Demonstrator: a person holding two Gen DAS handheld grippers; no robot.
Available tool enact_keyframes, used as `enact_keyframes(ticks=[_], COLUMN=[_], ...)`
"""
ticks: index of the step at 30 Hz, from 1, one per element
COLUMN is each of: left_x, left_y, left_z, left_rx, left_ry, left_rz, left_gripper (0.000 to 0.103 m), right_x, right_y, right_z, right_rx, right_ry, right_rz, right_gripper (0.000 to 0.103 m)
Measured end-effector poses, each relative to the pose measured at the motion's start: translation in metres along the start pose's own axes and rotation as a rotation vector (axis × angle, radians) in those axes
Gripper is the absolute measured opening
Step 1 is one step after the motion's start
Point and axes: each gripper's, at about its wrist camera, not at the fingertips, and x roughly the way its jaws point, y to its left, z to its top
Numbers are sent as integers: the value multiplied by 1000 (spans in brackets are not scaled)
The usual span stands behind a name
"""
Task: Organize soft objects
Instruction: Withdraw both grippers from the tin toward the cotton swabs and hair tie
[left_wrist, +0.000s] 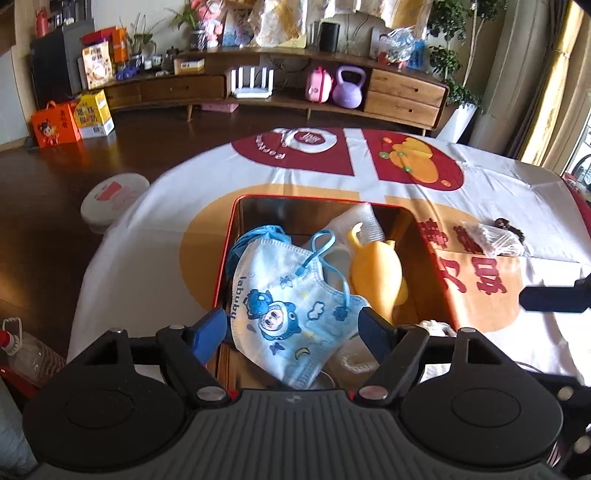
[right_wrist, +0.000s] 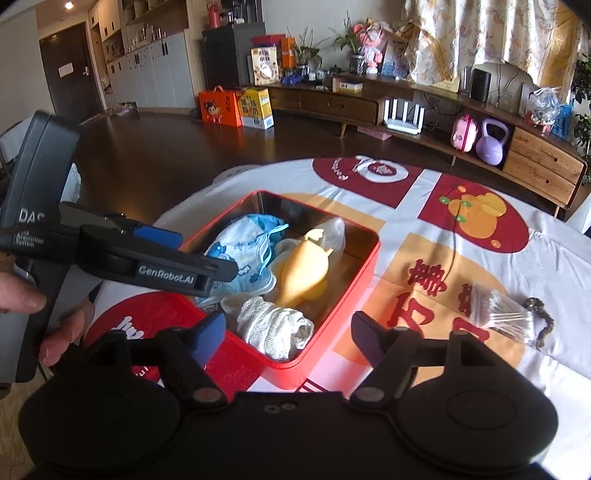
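A red tin box (left_wrist: 224, 258) (right_wrist: 343, 332) stands on the table. In it lie a blue cartoon face mask (left_wrist: 288, 306) (right_wrist: 240, 254), a soft yellow toy (left_wrist: 375, 273) (right_wrist: 303, 273), a white knitted cloth (right_wrist: 273, 325) and a clear plastic bag (left_wrist: 360, 221). My left gripper (left_wrist: 293, 328) is open, its fingers on either side of the mask over the box; it also shows in the right wrist view (right_wrist: 207, 254). My right gripper (right_wrist: 288, 336) is open and empty, above the box's near corner.
A clear pack of cotton swabs (right_wrist: 498, 314) (left_wrist: 495, 240) and a dark bead bracelet (right_wrist: 543, 321) lie on the patterned tablecloth (right_wrist: 480, 258) right of the box. A wooden media console (left_wrist: 295, 85) runs along the far wall. A white round stool (left_wrist: 110, 195) stands left of the table.
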Motion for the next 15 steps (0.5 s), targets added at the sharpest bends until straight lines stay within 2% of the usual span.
enact_keyframes(ticks=[5,9,15], left_x=[-20,-34,-49], left_y=[-7,-21,-44], left_z=[0,0,0], left_rx=[-22,5,33], left_ry=[-29,-50,-60], left_rz=[-21,-17,-68], left_gripper=[81,82,84], right_x=[-24,-42,-67], right_y=[-11,-24,-45], right_z=[-3,-7,-16], right_rx=[34,64,112], right_ry=[-40,-67,-108], right_rz=[9,5,0], right_gripper=[82,85,95])
